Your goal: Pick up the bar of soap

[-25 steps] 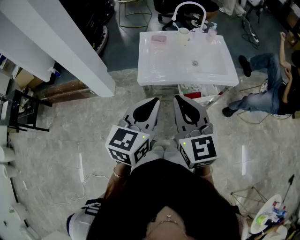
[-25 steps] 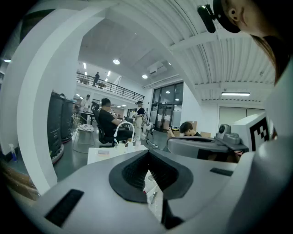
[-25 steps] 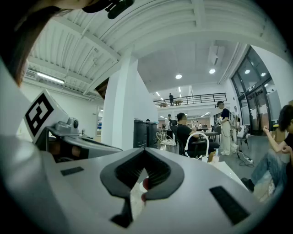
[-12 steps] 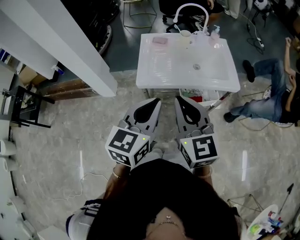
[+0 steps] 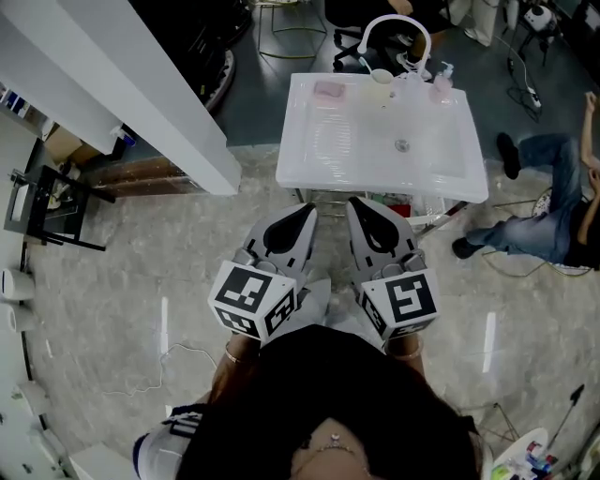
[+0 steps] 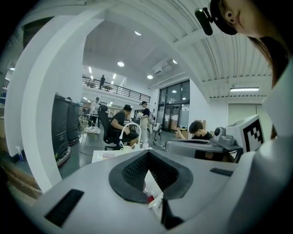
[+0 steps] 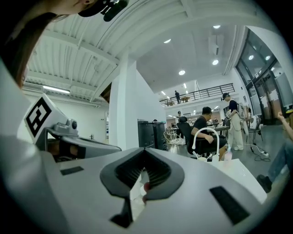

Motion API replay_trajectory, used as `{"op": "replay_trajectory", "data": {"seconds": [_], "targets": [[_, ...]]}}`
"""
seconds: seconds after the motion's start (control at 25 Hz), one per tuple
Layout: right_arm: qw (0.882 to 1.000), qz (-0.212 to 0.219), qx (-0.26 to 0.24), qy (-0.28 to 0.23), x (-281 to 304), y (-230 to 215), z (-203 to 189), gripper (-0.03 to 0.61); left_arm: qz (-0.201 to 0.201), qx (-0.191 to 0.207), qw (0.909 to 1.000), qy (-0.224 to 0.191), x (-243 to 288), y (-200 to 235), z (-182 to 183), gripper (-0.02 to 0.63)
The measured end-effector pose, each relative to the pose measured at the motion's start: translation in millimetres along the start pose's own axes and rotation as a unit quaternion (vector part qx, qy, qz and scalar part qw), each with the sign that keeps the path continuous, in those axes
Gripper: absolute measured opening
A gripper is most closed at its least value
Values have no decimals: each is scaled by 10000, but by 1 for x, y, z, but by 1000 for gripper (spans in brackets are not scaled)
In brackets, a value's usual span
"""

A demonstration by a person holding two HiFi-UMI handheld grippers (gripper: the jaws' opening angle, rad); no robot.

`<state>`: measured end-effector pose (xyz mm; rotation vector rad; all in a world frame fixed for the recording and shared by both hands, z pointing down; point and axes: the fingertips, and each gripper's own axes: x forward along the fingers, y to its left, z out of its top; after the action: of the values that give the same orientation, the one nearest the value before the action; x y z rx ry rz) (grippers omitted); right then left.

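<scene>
Both claws are empty and drawn together: left gripper [image 5: 298, 214] and right gripper [image 5: 362, 210] each show pads meeting at the tips, with only the moulded hollow behind them letting light through and nothing in it. They are held side by side close to the person's body, on the near side of the sink [image 5: 441, 173] and well apart from the target. The bar of soap [image 5: 328, 90], pale pink, lies on the sink's far left corner ledge, left of the faucet [image 5: 394, 23] and the cup [image 5: 381, 77]. Risks, as judged: closed jaws arriving at the bar would shove it along the glossy ledge, off the far edge or down into the basin, so opening must come first. A wet or slick bar could squirt out under a hard or off-centre pinch. The reach crosses the whole basin, so a low approach may clip the near rim, and a wide one may knock the cup or the small pink bottle [image 5: 442, 91]. Surface: white glossy moulded basin, drain [image 5: 402, 145] right of centre, on a metal frame with clutter stored beneath. Room: pale marbled floor [image 5: 122, 281], a long white beam [image 5: 122, 94] at left, a seated person [image 5: 553, 197] at right, more people at desks beyond in an open hall.
</scene>
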<state>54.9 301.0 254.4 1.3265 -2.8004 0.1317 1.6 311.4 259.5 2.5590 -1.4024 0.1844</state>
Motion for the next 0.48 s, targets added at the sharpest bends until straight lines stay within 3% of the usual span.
{"op": "replay_trajectory", "data": {"seconds": [0.28, 0.48], "targets": [[9996, -78, -242, 158, 40, -13, 5, 8, -120, 49, 9999, -72, 30, 36, 13, -2], [9996, -131, -217, -99, 76, -15, 19, 8, -219, 49, 9997, -89, 47, 67, 24, -2]]}}
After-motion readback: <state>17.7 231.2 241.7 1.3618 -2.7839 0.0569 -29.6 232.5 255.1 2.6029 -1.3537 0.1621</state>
